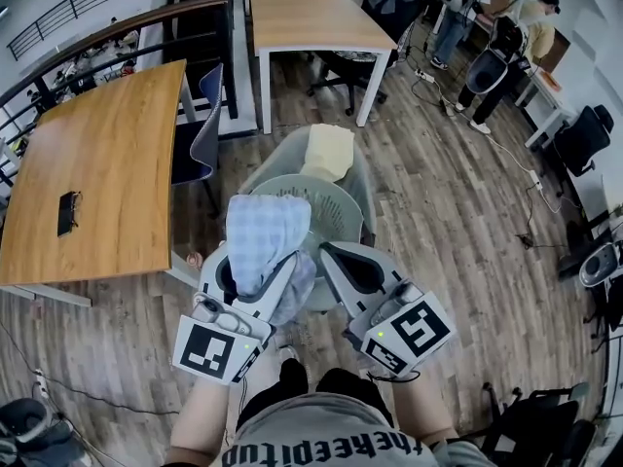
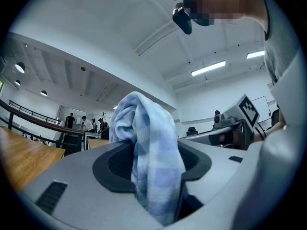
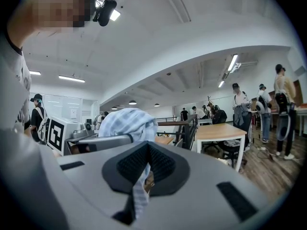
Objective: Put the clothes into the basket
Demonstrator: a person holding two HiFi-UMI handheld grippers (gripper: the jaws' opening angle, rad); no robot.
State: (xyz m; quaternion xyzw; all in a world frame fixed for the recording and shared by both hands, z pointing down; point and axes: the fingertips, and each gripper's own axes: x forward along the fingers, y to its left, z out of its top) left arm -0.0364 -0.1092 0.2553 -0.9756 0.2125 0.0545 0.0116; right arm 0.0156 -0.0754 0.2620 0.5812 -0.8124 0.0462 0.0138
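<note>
A light blue checked cloth point(image 1: 261, 232) stands bunched up between the jaws of my left gripper point(image 1: 259, 263), which is shut on it. In the left gripper view the cloth point(image 2: 151, 147) fills the gap of that gripper point(image 2: 152, 164) and rises above the pads. Close to its right, my right gripper point(image 1: 336, 259) has its jaws together. In the right gripper view a thin strip of the same cloth point(image 3: 139, 195) runs down through the slit of the right gripper point(image 3: 146, 169). Just beyond both grippers stands the grey latticed basket point(image 1: 331, 207), with a cream garment point(image 1: 329, 151) at its far side.
A wooden table point(image 1: 97, 163) stands to the left with a dark chair point(image 1: 200, 134) beside it. Another wooden table point(image 1: 311, 17) is behind the basket. People stand at the far right point(image 1: 506, 47). Cables lie on the wood floor point(image 1: 458, 222).
</note>
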